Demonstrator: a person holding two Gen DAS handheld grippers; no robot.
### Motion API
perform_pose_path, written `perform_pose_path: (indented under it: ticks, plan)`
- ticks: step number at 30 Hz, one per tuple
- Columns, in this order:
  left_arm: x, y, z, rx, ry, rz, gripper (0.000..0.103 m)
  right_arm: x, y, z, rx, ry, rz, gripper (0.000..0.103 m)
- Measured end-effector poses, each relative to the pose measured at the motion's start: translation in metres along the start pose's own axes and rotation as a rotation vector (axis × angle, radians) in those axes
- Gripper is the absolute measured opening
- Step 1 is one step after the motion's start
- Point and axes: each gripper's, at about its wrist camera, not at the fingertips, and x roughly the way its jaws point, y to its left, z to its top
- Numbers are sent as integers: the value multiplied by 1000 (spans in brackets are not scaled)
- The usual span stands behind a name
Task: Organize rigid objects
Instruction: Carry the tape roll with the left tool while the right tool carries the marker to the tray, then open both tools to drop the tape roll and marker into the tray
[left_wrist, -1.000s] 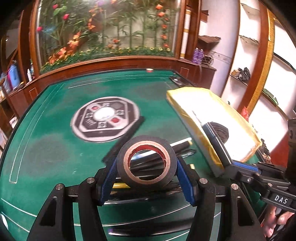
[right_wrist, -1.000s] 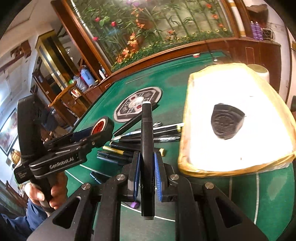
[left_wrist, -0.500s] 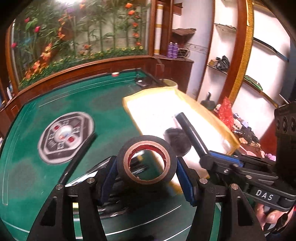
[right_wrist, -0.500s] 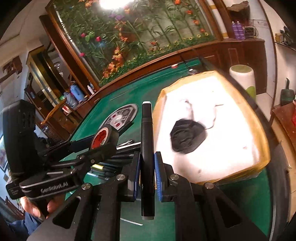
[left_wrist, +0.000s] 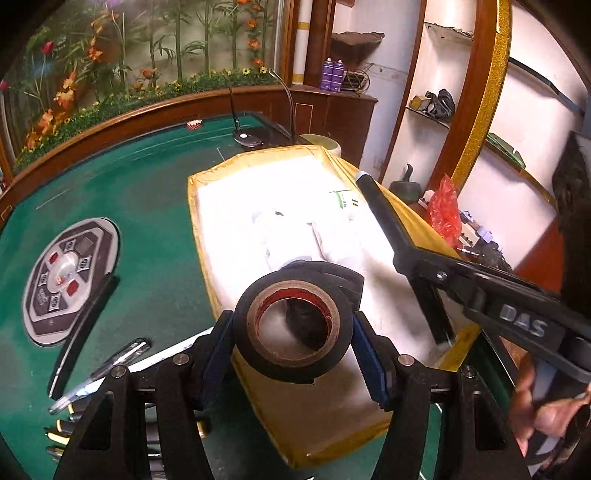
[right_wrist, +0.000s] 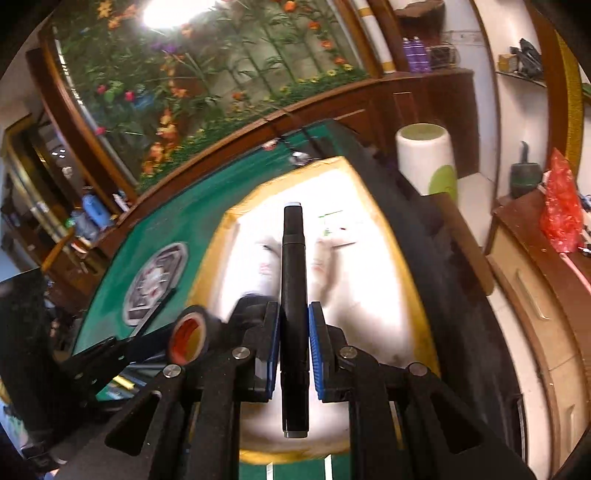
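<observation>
Both hands have swung from the pen pile to over the yellow-rimmed tray (left_wrist: 207, 236) — drop-off looks next. Left hand-held gripper (left_wrist: 291, 328) pinches the black tape roll (left_wrist: 291, 328) by its outer wall, above the tray's near end. Right hand-held gripper (right_wrist: 294, 350) clamps a black marker (right_wrist: 294, 295), tip toward 12 o'clock over the tray. Pens (left_wrist: 110, 362) remain at 8 o'clock on the green surface (left_wrist: 147, 206); floral mural (left_wrist: 129, 66) behind — shelves at 2 o'clock.

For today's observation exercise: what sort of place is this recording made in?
Probably a home games room: a green mahjong table with a centre dice panel, a bamboo-and-flower mural and wall shelves.
</observation>
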Motion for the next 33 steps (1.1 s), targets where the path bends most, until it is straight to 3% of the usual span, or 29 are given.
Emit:
perform_pose_path:
  ticks: [10, 26, 30, 33]
  plan:
    - [9, -20, -12, 64, -19, 25, 65, 22, 2, -4, -81, -11, -147, 14]
    - [9, -27, -16, 92, -47, 31, 66, 23, -1, -7, -90, -42, -137, 15]
    - [0, -31, -18, 121, -105, 63, 75, 14, -1, -7, -85, -86, -147, 15]
    - [-12, -35, -22, 150, -163, 76, 76, 3, -1, -7, -78, -151, -159, 17]
